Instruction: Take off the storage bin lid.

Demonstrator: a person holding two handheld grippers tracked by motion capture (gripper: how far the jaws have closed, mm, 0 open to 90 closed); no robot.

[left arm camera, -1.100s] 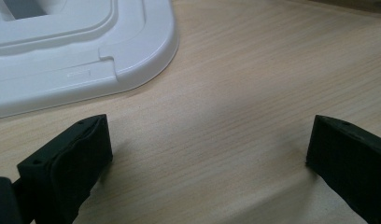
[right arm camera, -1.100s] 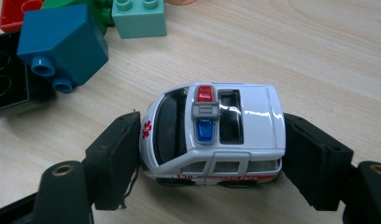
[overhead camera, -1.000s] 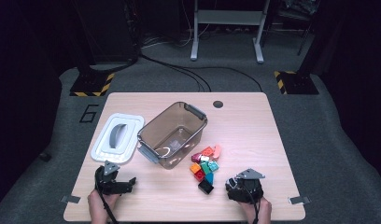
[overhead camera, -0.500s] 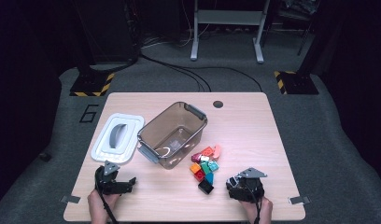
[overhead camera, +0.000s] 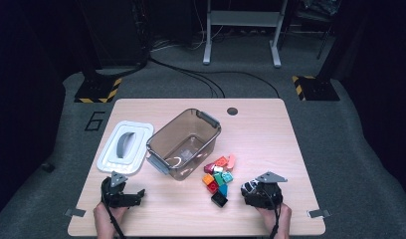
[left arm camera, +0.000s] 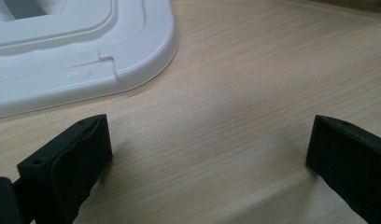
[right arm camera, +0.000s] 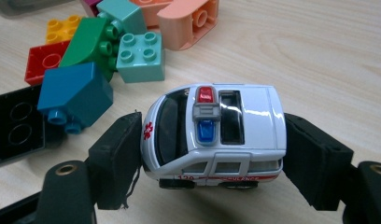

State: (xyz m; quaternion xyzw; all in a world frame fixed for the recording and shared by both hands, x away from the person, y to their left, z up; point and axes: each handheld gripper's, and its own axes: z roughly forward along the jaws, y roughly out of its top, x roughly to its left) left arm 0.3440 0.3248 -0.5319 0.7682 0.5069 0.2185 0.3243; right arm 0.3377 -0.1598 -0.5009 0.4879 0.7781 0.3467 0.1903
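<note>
At far left we list the left gripper [overhead camera: 122, 193], jaws spread wide over bare table [left arm camera: 254, 93], holding nothing. Just beyond it lies the white lid [overhead camera: 125, 147], flat. Next, the clear brown bin [overhead camera: 184, 143], upright beside the lid. Right of the bin we note a heap of coloured blocks [overhead camera: 218, 174]. At far right, our right gripper [right arm camera: 212, 161] clamps a white toy ambulance [right arm camera: 216, 133] front and rear, near the blocks.

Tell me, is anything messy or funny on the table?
The blocks lie jumbled in a loose pile on the table beside the bin, several tipped over or upside down. The bin's lid is off, lying beside it. The toy ambulance stands upright.
</note>
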